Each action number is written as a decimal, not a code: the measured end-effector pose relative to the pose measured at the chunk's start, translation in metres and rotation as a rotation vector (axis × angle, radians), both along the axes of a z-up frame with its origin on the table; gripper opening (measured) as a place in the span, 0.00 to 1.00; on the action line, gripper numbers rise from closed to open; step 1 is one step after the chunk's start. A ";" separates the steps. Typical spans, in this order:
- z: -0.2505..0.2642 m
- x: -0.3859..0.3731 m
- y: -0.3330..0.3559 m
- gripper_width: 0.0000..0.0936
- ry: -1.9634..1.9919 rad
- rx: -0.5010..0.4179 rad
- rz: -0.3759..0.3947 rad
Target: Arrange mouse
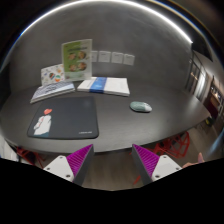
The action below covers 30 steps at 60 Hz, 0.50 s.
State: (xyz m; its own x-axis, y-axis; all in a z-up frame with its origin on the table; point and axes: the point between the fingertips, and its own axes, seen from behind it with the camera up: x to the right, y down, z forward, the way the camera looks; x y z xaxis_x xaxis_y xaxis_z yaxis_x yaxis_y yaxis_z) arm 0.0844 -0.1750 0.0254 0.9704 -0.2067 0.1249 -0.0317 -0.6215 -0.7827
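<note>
Magenta pads faced each other across a wide gap: I had the gripper point(112, 160) spread apart and grasping nothing, held back from the dark table point(120, 125) so that the whole working area lay in view ahead of the fingers. Just beyond the left finger lay a dark mouse pad point(66, 119) with a small white and red thing at its near corner, too small for me to name. The mouse point(140, 106), pale and low, sat on bare tabletop well apart from the pad, off to its right and beyond the right finger. I judged it needed carrying across onto the pad. Nothing stood between the two. Farther back lay a flat book point(52, 92), a stack of papers point(106, 85) and an upright printed card point(76, 58), all clear of that path.
</note>
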 end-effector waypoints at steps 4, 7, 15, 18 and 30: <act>-0.004 0.014 0.005 0.88 0.010 0.008 -0.066; -0.009 0.026 0.009 0.89 0.015 0.007 -0.113; -0.028 0.068 0.041 0.88 0.037 0.004 -0.194; -0.029 0.081 0.055 0.89 0.045 0.018 -0.208; -0.036 0.119 0.122 0.89 0.102 0.072 -0.190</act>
State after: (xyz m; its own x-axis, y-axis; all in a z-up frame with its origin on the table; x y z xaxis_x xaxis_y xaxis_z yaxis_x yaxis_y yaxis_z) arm 0.2030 -0.0529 -0.0107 0.9199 -0.3920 0.0065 -0.2243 -0.5398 -0.8114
